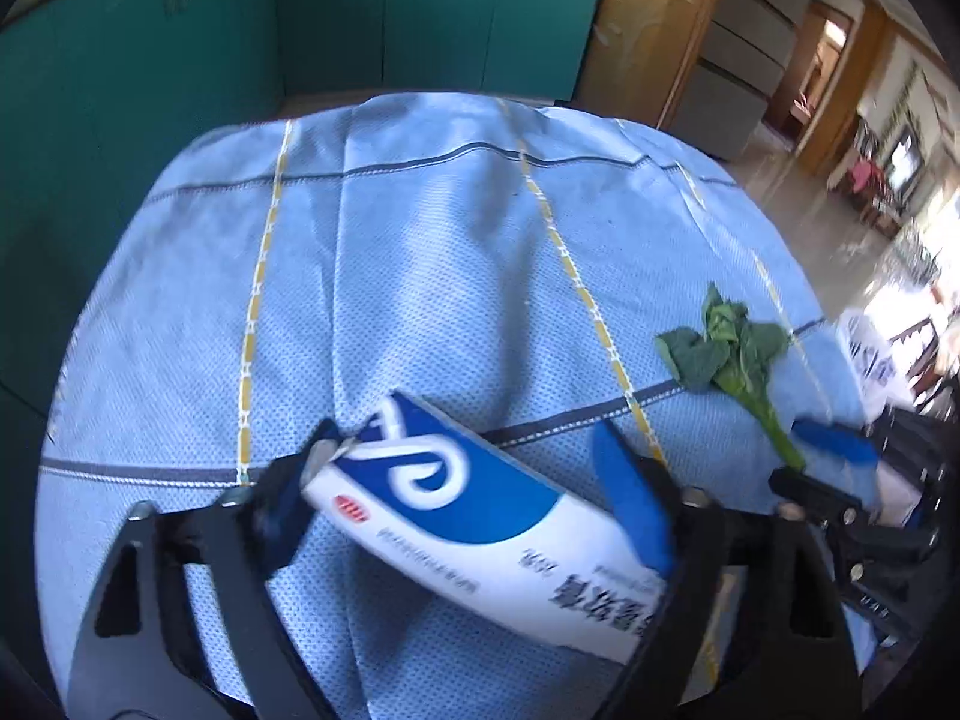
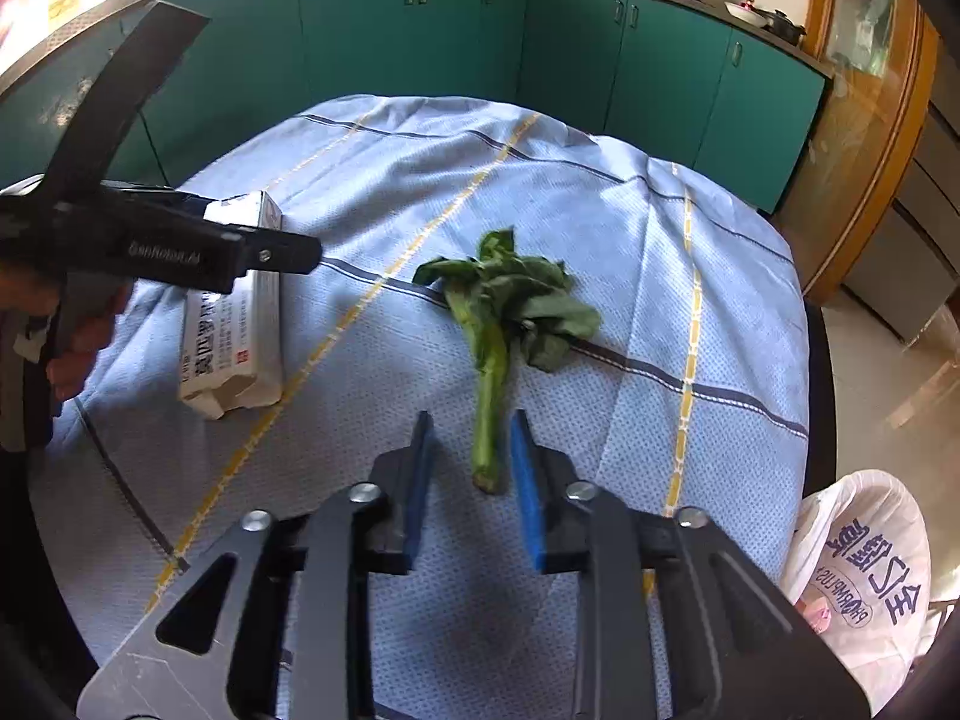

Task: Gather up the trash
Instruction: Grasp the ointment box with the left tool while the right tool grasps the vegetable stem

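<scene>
Left gripper (image 1: 474, 492) straddling carton (image 1: 480, 516) (torn end), plastic bag (image 2: 858, 588) beside table

The tablecloth (image 2: 600, 252) is woven cloth — matt, dimpled in texture and creased. On it the box (image 1: 480, 516) is smooth printed cardboard with a slight sheen, its near end torn open. The wilted green stalk (image 2: 498, 324) looks limp and dull. Both grippers are matt black plastic with bright metal screws; their pads (image 2: 525, 492) are blue and foam-like. At the near right the bag (image 2: 864, 582) is thin, crinkled white plastic — faintly glossy.
</scene>
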The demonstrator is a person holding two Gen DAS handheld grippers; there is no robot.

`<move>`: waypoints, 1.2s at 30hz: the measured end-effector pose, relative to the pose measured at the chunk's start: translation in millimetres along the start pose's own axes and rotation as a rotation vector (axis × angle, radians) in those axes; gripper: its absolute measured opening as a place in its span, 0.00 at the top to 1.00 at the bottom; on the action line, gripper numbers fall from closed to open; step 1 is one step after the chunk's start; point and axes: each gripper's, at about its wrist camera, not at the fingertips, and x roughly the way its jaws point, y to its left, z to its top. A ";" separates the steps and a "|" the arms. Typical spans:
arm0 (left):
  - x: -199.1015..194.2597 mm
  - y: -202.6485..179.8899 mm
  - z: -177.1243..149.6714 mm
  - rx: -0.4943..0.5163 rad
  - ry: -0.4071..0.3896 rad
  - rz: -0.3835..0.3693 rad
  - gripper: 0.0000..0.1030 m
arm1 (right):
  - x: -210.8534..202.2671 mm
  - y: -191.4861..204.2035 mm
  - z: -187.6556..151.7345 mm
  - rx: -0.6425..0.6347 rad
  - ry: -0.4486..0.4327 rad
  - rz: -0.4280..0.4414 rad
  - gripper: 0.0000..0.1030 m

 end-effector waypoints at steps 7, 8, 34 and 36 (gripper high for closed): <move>-4.5 -1.7 -1.8 0.048 -0.006 -0.015 0.54 | 6.4 -11.2 0.6 0.063 -0.005 0.030 0.38; -6.4 -0.6 -2.2 0.052 -0.010 -0.022 0.56 | 6.4 -11.0 0.5 0.068 -0.006 0.043 0.38; -9.1 -22.9 -16.7 0.069 -0.030 0.012 0.14 | -35.7 -19.9 -22.5 0.201 -0.066 0.029 0.88; -6.9 -29.0 -18.6 0.096 -0.030 0.028 0.14 | -33.7 -18.2 -22.5 0.193 -0.059 0.022 0.88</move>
